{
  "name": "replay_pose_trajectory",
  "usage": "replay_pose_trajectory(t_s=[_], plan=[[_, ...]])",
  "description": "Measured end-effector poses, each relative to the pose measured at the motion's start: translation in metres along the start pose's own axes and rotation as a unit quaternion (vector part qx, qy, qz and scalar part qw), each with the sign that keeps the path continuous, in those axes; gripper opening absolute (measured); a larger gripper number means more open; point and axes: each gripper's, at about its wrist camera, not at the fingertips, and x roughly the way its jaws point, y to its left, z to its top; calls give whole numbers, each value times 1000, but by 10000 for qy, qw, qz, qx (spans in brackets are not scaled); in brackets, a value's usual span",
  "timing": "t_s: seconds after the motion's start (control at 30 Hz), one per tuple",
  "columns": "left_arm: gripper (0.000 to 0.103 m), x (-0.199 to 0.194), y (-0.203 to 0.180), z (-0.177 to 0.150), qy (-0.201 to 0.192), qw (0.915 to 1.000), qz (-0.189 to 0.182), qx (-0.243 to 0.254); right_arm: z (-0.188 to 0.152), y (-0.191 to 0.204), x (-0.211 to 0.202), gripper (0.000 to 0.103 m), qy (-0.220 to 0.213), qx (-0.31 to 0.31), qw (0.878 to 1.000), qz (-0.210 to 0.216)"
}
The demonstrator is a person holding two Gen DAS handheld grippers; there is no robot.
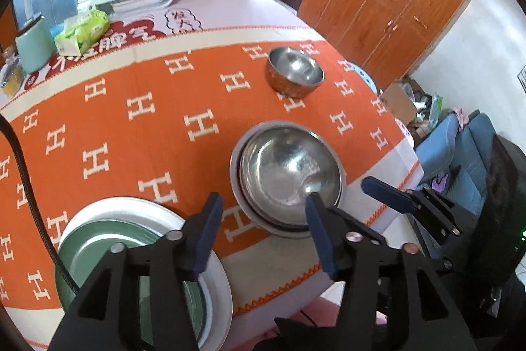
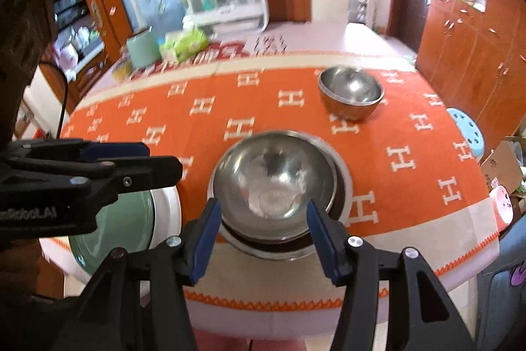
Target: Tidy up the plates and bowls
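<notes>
With the green plate (image 1: 131,255) on the white plate (image 1: 217,278) and steel bowls nested (image 1: 289,176) mid-bench, both your grippers (image 1: 263,229) (image 2: 263,232) gape empty; the small steel bowl (image 1: 295,71) remains alone farther back.

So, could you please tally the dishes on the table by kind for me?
Steel bowls: 3, two nested in a stack and one alone.
Plates: 2, a green plate on a white plate.
Total: 5 dishes visible.
</notes>
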Motion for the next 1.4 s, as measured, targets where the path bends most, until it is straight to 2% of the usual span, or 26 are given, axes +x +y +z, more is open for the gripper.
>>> replay_pose_trajectory(t_s=[0.03, 0.13, 0.3, 0.63, 1.07, 1.4], plan=[[61, -2, -1, 1, -57, 10000, 33, 0, 1, -3, -5, 54, -148, 48, 9999, -36], [63, -6, -4, 6, -228, 9997, 107, 21, 5, -12, -14, 54, -481, 162, 9986, -168], [73, -10, -11, 15, -545, 9978, 347, -114, 13, -33, -22, 54, -835, 239, 9960, -220], [81, -6, -43, 40, -953, 9911, 736, -561, 35, -87, -31, 54, -1261, 57, 9920, -83], [83, 14, -102, 67, -1327, 9828, 1070, -711, 66, -154, -28, 54, -1752, -285, 9839, 220], [83, 25, -125, 84, -1519, 9745, 1393, -884, 88, -191, -15, 54, -2099, -379, 9761, 413]])
